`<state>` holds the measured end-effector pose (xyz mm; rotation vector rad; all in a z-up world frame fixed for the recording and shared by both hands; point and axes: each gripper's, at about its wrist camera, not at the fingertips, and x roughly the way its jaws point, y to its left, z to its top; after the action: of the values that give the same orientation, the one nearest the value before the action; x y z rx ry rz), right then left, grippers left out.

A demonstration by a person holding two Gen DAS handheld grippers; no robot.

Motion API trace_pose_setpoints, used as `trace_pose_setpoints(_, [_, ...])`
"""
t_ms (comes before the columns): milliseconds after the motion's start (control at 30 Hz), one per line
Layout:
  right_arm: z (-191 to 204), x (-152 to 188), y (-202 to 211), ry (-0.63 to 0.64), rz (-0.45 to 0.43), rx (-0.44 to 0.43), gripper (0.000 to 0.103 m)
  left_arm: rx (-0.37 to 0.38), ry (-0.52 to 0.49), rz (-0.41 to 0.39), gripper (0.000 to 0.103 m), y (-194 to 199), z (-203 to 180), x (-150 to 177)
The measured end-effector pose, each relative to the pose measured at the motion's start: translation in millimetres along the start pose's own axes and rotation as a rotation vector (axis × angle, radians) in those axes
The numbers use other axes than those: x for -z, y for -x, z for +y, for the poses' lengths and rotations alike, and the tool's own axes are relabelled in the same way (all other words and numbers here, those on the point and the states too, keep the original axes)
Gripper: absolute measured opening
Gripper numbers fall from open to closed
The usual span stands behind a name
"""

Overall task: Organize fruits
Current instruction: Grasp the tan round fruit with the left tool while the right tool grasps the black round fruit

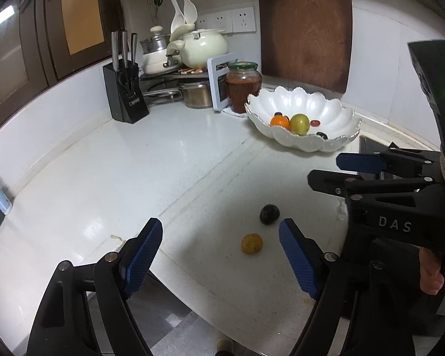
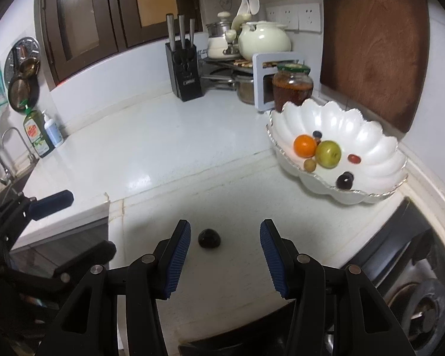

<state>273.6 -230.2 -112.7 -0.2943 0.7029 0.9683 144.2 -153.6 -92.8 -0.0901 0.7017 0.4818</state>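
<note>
So I'm in a kitchen corner, white countertop [image 1: 109, 160] with a seam running across it, hob off to my right. The white scalloped bowl [image 2: 368, 136] sits near the back right and already holds an orange, a green apple and a few small dark and red bits.

Two fruits are left out on the counter: a dark plum [image 2: 209, 238] and a small yellowish fruit [image 1: 252, 244], close together but not touching.

The key bit: the plum lies straight ahead of my right gripper [image 2: 225, 255], just past the fingertips and a touch left of centre. It's roundish, so no axis to worry about. That jaw is spread wide, empty. My left gripper [image 1: 221, 255] is also spread and empty, with the yellow fruit just ahead, slightly right of centre.

My guess: right takes the plum, left takes the yellow one.
</note>
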Motion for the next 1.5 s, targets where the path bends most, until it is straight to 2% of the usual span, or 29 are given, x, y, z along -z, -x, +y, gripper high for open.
trace_pose_setpoints(333, [7.9,7.7,-31.2,0.030,0.074,-0.008,0.050,0.002,-0.008,0.026,0.069,-22.5,-3.3,19.0])
trace_pose_setpoints(867, [11.6,11.7,-84.1,0.039,0.173,-0.015,0.049,0.073,-0.017,0.071,0.052,-65.1,-11.9,34.9])
trace_pose_setpoints(1000, [12.0,14.4,-92.5,0.038,0.193,-0.022,0.043,0.073,-0.023,0.074,0.049,-73.9,-14.6,38.0])
trace_pose_setpoints(1233, [14.4,18.6,-101.4,0.041,0.212,-0.031,0.039,0.094,-0.029,0.081,0.041,-84.3,-18.0,38.7])
trace_pose_setpoints(1467, [13.4,15.3,-108.4,0.039,0.214,-0.044,0.039,0.135,0.009,0.117,0.031,-92.6,-16.9,39.5])
trace_pose_setpoints(1500, [13.0,15.0,-109.8,0.039,0.217,-0.045,0.036,0.136,0.019,0.120,0.029,-93.3,-15.3,39.9])
